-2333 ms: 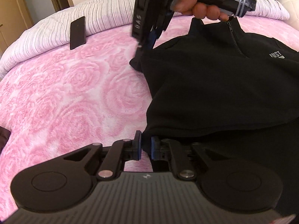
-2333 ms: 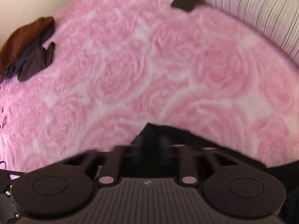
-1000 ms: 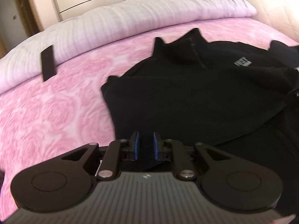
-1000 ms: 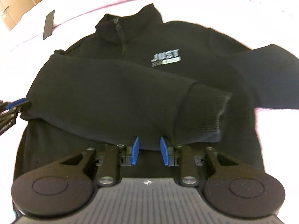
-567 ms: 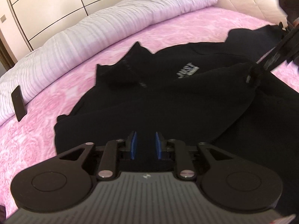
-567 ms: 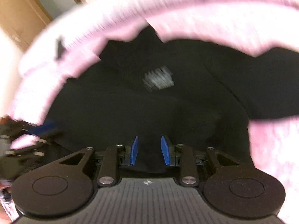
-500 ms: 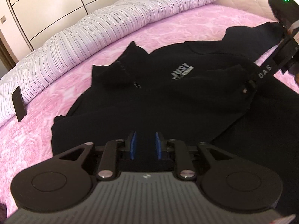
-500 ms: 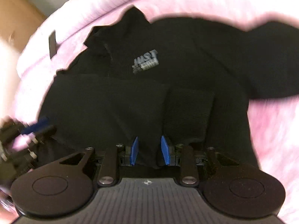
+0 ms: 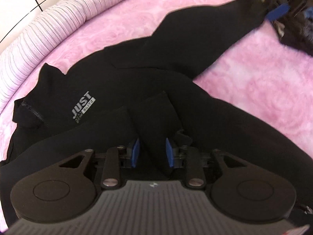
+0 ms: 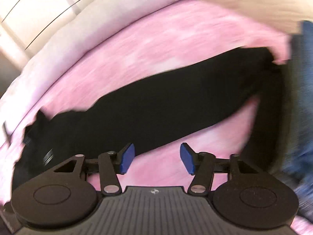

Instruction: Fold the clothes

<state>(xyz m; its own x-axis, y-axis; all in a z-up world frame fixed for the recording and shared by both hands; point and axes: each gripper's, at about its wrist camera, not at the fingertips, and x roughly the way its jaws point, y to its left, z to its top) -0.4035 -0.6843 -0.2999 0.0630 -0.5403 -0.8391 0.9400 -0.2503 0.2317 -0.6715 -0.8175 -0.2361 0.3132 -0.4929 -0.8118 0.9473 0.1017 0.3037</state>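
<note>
Two blue-padded fingers of the left gripper (image 9: 152, 152) are standing apart over a black sweater (image 9: 121, 98), with a folded cuff (image 9: 156, 115) lying between them, unpinched. That sweater is lying spread on a pink blanket (image 9: 254, 74), its other sleeve (image 9: 205, 35) stretching toward the right gripper (image 9: 277, 12) at the top corner. From the right wrist, blurred, the right gripper (image 10: 157, 157) is gaping wide over the pink blanket (image 10: 156, 45), holding nothing, just beside the sleeve (image 10: 176, 105).
</note>
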